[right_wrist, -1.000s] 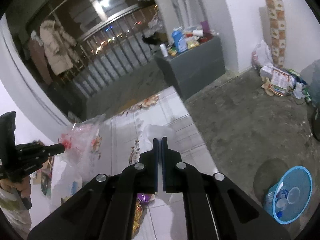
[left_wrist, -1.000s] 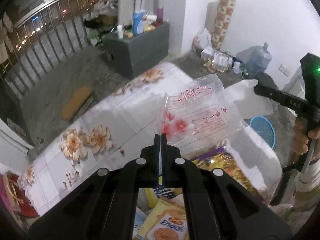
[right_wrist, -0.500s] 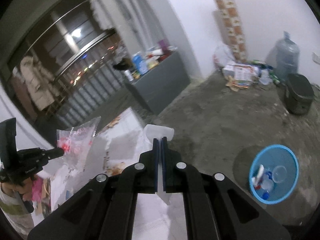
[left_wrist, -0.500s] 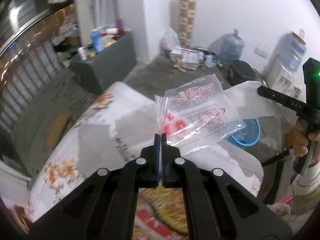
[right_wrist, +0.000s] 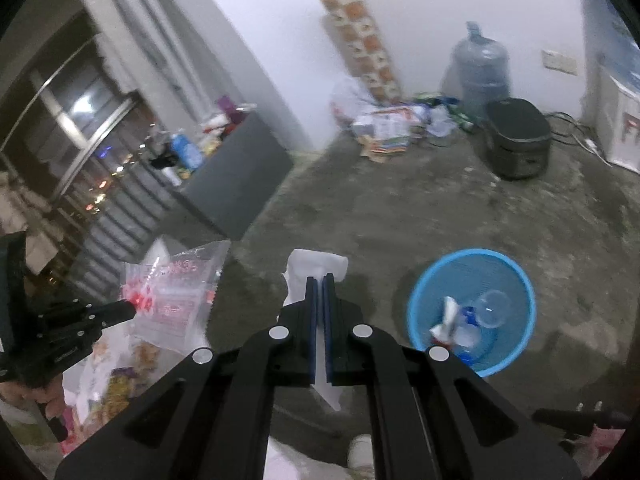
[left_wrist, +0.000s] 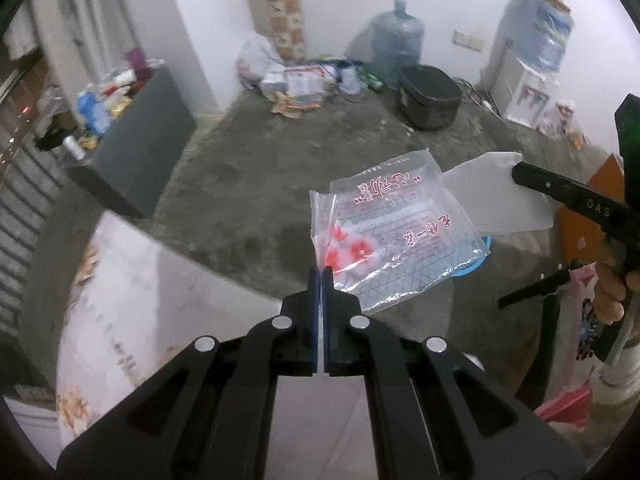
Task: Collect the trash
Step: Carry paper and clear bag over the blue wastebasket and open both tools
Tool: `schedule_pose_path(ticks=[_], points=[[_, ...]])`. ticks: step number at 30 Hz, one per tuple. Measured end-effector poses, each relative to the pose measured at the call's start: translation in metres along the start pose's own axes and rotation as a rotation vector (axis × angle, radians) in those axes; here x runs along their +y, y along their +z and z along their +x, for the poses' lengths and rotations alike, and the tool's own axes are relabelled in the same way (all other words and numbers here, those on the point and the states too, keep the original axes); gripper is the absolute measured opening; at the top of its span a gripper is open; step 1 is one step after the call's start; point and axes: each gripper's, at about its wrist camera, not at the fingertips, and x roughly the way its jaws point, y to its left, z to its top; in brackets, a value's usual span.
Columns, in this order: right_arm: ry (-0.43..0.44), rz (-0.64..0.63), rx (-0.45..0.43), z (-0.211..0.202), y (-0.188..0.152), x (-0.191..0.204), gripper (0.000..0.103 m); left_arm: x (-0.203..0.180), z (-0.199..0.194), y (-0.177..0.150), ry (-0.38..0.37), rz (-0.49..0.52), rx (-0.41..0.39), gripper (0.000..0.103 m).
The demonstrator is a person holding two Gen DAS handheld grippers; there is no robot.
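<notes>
Above the floor, near blue basket (right_wrist: pixel 472 312) | step: carrying trash | left gripper (left_wrist: pixel 320 274) clamps plastic bag (left_wrist: pixel 400 236) | right gripper (right_wrist: pixel 320 282) clamps tissue (right_wrist: pixel 316 266) | next: over basket, release

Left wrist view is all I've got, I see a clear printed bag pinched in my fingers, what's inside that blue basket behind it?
Observer: The blue basket on the floor already holds trash, a clear cup among it.
Operator: What does the right gripper carry?
Observer: The right gripper is shut on a white tissue, whose tail hangs out behind the fingers.
Operator: Is anything left on the table?
Observer: Colourful snack wrappers lie below the clear printed bag.
</notes>
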Motion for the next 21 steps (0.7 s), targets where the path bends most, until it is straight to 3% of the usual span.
schedule_pose_path(ticks=[5, 8, 12, 21], points=[[-0.078, 0.071, 0.030, 0.019, -0.002, -0.050, 0.003, -0.033, 0.054, 0.027, -0.049, 0.007, 0.066, 0.000], [-0.118, 0.120, 0.061, 0.036, 0.000, -0.081, 0.003, -0.050, 0.096, 0.041, -0.142, -0.041, 0.144, 0.000], [-0.155, 0.188, 0.100, 0.058, -0.002, -0.119, 0.003, -0.074, 0.142, 0.054, -0.197, -0.057, 0.204, 0.000], [-0.255, 0.313, 0.166, 0.110, -0.009, -0.192, 0.004, -0.127, 0.229, 0.070, -0.249, -0.077, 0.271, 0.006]])
